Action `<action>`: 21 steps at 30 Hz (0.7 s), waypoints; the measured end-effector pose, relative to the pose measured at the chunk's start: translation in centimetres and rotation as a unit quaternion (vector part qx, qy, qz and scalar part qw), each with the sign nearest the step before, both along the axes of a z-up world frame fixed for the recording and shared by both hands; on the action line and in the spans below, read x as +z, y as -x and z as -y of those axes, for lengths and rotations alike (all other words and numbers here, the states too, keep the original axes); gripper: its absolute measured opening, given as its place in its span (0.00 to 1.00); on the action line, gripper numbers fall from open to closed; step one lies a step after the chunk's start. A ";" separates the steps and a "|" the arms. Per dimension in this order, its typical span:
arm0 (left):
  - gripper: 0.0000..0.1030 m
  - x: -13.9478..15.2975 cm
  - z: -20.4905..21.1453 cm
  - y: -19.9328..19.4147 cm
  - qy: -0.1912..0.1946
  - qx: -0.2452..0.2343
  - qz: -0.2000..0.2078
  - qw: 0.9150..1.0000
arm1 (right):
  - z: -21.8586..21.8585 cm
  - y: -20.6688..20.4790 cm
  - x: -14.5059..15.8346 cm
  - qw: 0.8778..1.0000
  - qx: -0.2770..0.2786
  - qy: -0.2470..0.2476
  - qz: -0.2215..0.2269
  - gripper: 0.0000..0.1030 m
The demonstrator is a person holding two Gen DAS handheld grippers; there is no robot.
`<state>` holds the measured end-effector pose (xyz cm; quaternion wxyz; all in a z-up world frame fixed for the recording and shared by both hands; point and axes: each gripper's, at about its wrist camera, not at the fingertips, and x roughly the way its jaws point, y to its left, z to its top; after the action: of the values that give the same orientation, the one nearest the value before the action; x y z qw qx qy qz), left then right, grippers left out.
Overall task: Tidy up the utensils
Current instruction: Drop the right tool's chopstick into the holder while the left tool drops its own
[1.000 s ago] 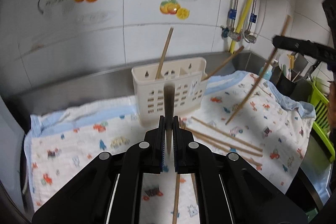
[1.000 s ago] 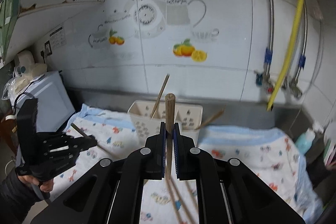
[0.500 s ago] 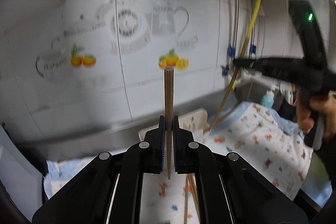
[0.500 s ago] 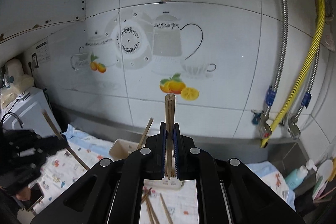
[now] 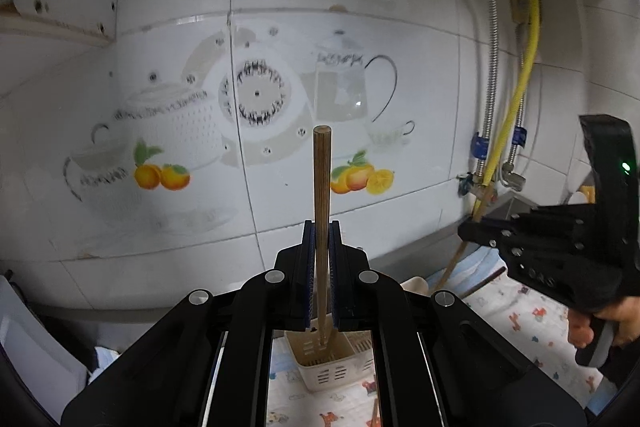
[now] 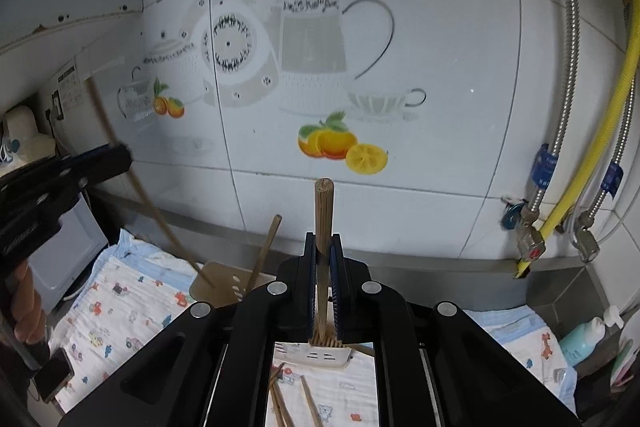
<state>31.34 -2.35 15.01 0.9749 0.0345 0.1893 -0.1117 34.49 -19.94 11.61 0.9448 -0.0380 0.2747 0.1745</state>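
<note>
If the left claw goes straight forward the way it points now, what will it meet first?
Probably the white utensil holder, which sits just ahead and below the left claw shut on its chopstick; beyond stands the tiled wall. Depth is unclear.

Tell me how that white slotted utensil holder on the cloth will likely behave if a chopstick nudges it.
The utensil holder looks like thin slotted plastic, so probably light and easy to shove. It stands on a soft cloth, so it may tip or drag the cloth rather than slide. The chopstick leaning in it could add some leverage.
</note>
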 end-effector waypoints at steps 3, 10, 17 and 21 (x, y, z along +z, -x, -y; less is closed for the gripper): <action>0.05 -1.2 0.0 -1.2 -0.001 0.005 -0.018 1.000 | 0.2 -0.3 -0.4 1.000 -0.002 -0.001 -0.004 0.06; 0.05 -3.9 -0.8 -2.8 0.008 0.015 -0.066 0.998 | 0.7 -0.5 -1.7 1.000 -0.005 0.003 -0.016 0.06; 0.06 -4.8 -1.1 -3.0 0.011 0.015 -0.084 0.996 | 1.1 -0.4 -2.5 1.000 -0.009 0.008 -0.025 0.07; 0.07 -4.7 -0.9 -2.8 0.006 0.016 -0.079 0.997 | 1.4 0.0 -2.1 1.000 -0.011 0.007 -0.020 0.15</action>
<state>34.10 -1.44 10.34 0.9589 0.0164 0.2653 -0.0995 34.44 -21.33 9.54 0.9407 -0.0382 0.2950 0.1629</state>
